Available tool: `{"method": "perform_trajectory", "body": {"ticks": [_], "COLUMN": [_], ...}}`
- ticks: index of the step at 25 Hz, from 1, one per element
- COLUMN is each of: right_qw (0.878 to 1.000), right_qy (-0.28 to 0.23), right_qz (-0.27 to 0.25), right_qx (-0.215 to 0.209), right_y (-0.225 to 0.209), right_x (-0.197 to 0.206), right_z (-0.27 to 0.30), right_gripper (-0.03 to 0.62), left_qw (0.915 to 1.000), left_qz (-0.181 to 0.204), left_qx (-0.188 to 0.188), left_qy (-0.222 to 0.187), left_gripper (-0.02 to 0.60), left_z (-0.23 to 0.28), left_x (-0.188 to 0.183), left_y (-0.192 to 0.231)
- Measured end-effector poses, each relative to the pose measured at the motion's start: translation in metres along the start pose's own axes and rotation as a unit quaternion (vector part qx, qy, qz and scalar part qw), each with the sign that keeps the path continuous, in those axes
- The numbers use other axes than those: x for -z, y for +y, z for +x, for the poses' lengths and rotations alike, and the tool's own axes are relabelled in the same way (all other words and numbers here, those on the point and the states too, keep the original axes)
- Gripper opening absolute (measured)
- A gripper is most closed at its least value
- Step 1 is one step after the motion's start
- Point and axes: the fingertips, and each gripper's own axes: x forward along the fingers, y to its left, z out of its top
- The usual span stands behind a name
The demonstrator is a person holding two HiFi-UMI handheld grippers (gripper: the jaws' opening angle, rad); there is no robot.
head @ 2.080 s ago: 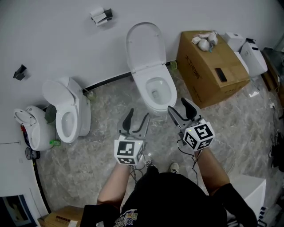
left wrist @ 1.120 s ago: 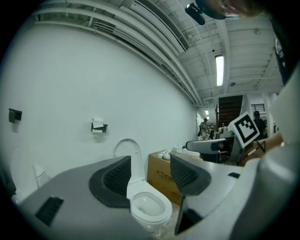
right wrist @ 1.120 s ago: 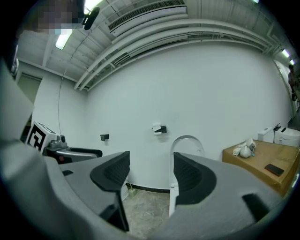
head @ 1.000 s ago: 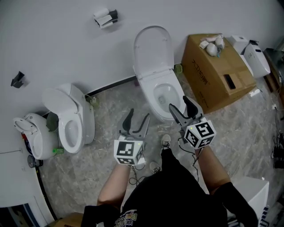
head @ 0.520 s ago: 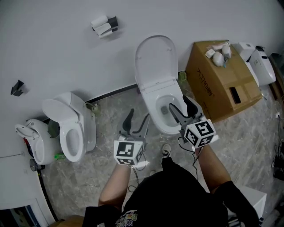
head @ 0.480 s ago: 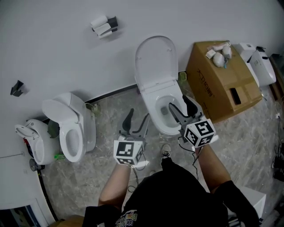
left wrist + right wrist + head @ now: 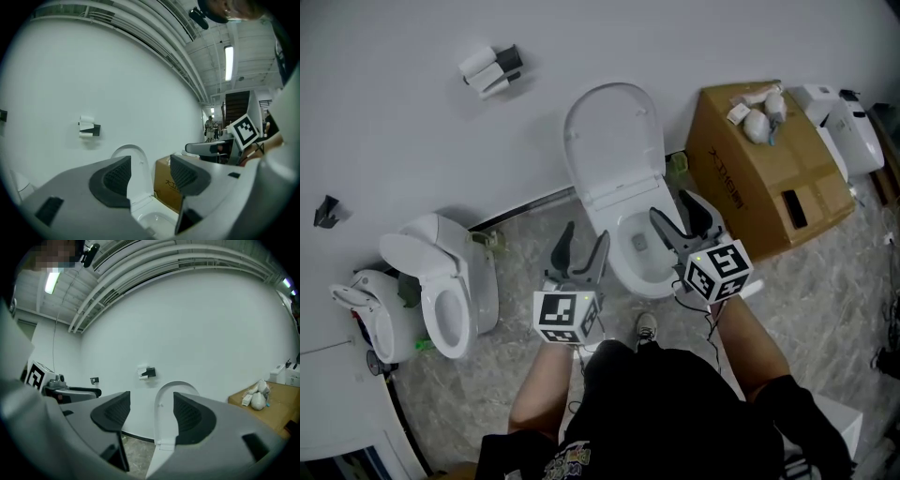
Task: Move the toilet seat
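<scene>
**Both grippers open before the raised toilet seat**

The toilet seat [image 7: 614, 141] stands upright against the white wall, above its bowl [image 7: 619, 275]. The left gripper [image 7: 582, 246] and right gripper [image 7: 677, 214] hover near the bowl, jaws apart with nothing between them. A cardboard box [image 7: 759, 173] sits just right of the toilet

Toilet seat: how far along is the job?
Done: nothing on the seat itself; the toilet seat stands raised against the wall. In hand: nothing gripped. The left tongs and right tongs are both open and empty, held in front of the bowl and pointing at the seat. Left: probably everything, meaning closing in, gripping the seat and moving it.
</scene>
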Motion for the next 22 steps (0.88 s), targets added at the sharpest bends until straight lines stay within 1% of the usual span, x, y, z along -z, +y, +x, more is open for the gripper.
{"method": "perform_trajectory", "body": {"ticks": [5, 11, 16, 22], "right_qw": [1.000, 0.999, 0.995, 0.986], "right_qy": [-0.011, -0.021, -0.027, -0.032], "right_qz": [0.002, 0.006, 0.015, 0.031], "right_qx": [0.014, 0.048, 0.093, 0.158], "right_y": [-0.025, -0.055, -0.078, -0.098], "right_x": [-0.010, -0.020, -0.020, -0.020], "right_z": [-0.001, 0.003, 0.019, 0.042], "right_gripper": [0.290, 0.288, 0.290, 0.290], "left_qw": [0.9997, 0.9978, 0.9932, 0.9835], "left_qz": [0.012, 0.022, 0.032, 0.037], "left_qx": [0.021, 0.063, 0.112, 0.177], "left_qy": [-0.001, -0.005, -0.004, 0.002], "left_gripper": [0.239, 0.239, 0.239, 0.239], "left_z": [0.028, 0.069, 0.109, 0.152], "left_x": [-0.009, -0.021, -0.026, -0.030], "left_y": [-0.013, -0.020, -0.013, 0.006]}}
